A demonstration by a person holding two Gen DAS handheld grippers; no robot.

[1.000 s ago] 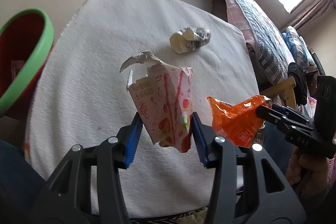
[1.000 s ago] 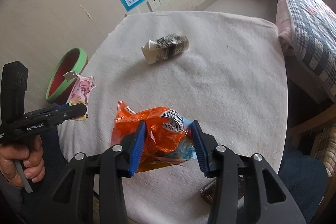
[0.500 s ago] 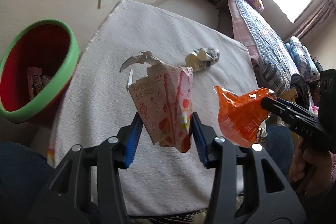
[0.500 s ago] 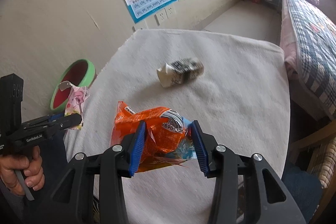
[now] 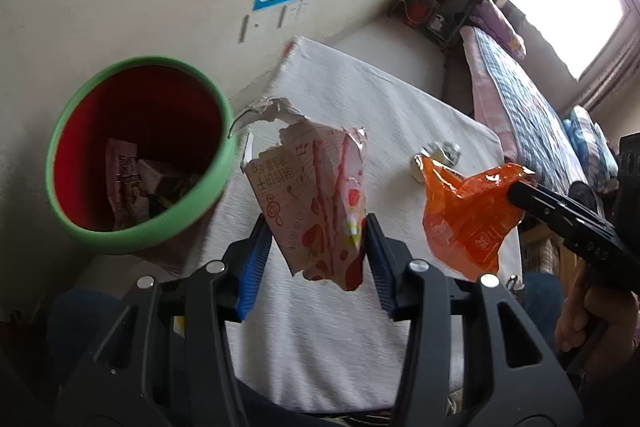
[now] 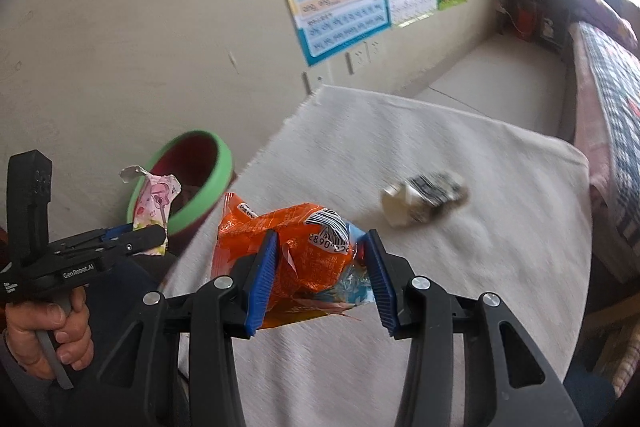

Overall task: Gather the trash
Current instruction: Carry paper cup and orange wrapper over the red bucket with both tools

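While our left gripper (image 5: 318, 259) clamps the torn pink wrapper (image 5: 316, 199) in mid-air, a green-rimmed bin (image 5: 138, 163) holding trash sits just left. From the right wrist, our right gripper (image 6: 320, 277) squeezes the orange packet (image 6: 292, 251); a crumpled carton (image 6: 424, 199) lies on the white cloth (image 6: 500, 267).

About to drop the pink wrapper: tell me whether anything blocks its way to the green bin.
Nothing visible does. The pink wrapper, clamped in the left gripper, hangs beside the green bin, whose mouth is open.
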